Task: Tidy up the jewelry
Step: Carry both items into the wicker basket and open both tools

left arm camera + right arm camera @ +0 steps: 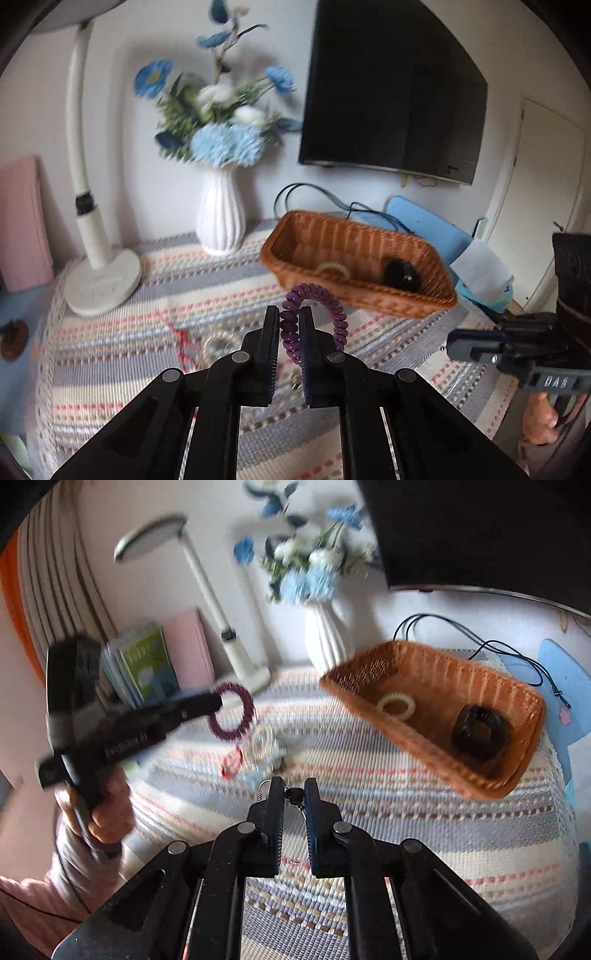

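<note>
- Purple spiral hair tie (314,321) sits pinched between the jaws of the left gripper (289,325) in the left wrist view, lifted off the striped counter (147,280), its loop arching toward one o'clock. The wicker basket (354,295) lies at one o'clock beyond it and already holds a cream hair tie (332,269) and a black scrunchie (402,275). A clear coil tie (219,345) lies on the cloth at ten o'clock of the jaws. The right gripper (476,347) shows at three o'clock.
- Right wrist view: the right gripper (294,794) has its jaws narrowed on a small dark charm (294,794) with a thin chain (299,860) trailing beneath; whether they truly clamp it I cannot tell. A red tie (232,762) and some blurred clear pieces (264,744) lie on the counter at eleven o'clock.
- Judged progress: two pieces are binned, one is in transit, and several are left.
</note>
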The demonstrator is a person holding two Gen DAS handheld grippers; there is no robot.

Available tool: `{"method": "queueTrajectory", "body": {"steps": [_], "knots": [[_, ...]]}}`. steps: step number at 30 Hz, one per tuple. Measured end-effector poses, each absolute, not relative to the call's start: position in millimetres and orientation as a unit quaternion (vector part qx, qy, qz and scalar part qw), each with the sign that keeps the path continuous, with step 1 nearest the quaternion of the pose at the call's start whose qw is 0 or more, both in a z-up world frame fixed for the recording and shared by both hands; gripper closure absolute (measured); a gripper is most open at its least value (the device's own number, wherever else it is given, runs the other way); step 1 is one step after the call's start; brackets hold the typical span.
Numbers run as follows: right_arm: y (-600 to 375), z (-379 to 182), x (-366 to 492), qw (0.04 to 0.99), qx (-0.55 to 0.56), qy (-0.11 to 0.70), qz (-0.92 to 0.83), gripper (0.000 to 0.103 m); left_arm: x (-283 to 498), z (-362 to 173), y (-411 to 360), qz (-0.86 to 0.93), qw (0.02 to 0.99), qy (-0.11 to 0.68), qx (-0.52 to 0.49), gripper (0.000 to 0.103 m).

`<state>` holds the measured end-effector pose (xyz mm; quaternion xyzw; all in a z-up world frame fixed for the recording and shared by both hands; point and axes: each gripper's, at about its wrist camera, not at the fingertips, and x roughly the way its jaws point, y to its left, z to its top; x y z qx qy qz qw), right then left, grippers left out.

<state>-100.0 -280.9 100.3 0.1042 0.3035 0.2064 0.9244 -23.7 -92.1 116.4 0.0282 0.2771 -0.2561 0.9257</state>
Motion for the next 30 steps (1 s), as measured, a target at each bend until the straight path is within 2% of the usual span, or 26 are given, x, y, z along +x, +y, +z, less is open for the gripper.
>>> {"method": "queueTrajectory", "body": {"steps": [9,14,19,30], "knots": [[-350.1,137.3,-78.9,0.947,0.137,0.259,0.130,0.091,5.2,155.2,-146.9,-0.293,0.920,0.256,0.044,0.092],[-389.2,137.9,-50.2,0.954,0.167,0.237,0.074,0.091,42.0,163.5,-185.0,-0.313,0.913,0.260,0.031,0.092],[-418.1,115.3,-19.7,0.959,0.188,0.209,0.023,0.091,69.4,138.3,-229.2,-0.328,0.899,0.288,0.033,0.092],[-442.7,71.1,32.8,0.943,0.201,0.264,-0.015,0.091,105.6,69.3,-272.9,-0.334,0.871,0.355,0.059,0.093]]}}
